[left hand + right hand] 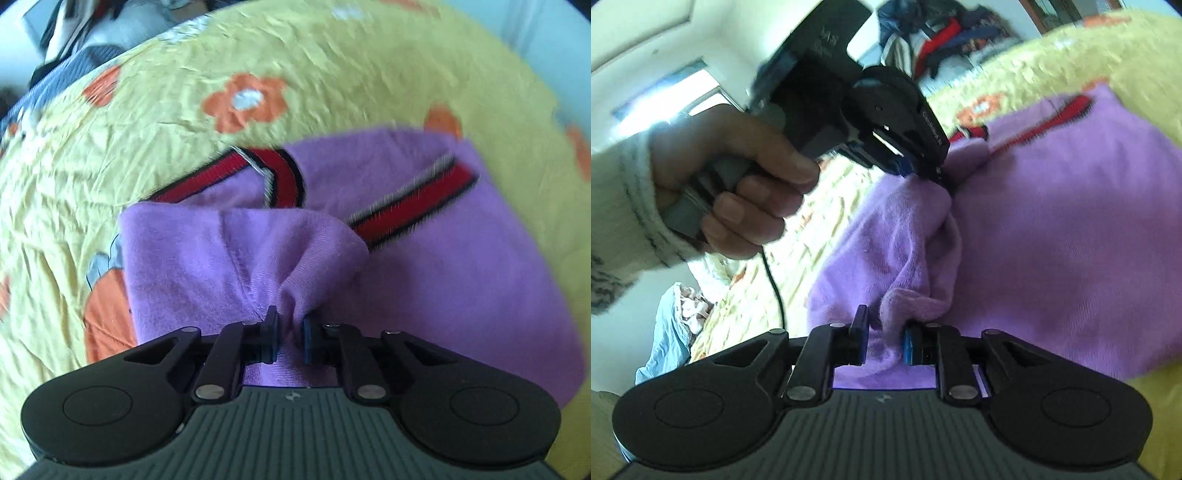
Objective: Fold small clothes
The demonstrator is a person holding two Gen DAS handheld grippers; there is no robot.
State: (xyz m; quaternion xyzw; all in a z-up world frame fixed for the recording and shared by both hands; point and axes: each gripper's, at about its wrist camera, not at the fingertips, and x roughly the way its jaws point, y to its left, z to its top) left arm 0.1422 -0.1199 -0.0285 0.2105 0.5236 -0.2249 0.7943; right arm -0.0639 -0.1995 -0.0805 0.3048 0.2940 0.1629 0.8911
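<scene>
A purple garment (424, 280) with red, black and white striped trim (413, 206) lies partly folded on a yellow flowered bedspread (332, 66). My left gripper (290, 326) points down at it and is shut on a gathered bunch of its purple cloth. In the right wrist view the same gripper (936, 177), held by a hand (738, 177), pinches a raised peak of the garment (1071, 240). My right gripper (884, 334) has a rolled fold of the cloth between its jaws; the fold rests against the right pad (909, 345), a small gap shows at the left pad, and the jaws are slightly open.
A pile of dark and red clothes (934, 37) lies past the far edge of the bed. A blue and pink bundle (676, 317) sits at the left by the bed. A black cable (775, 291) hangs from the left gripper's handle. Bare bedspread lies to the left of the garment.
</scene>
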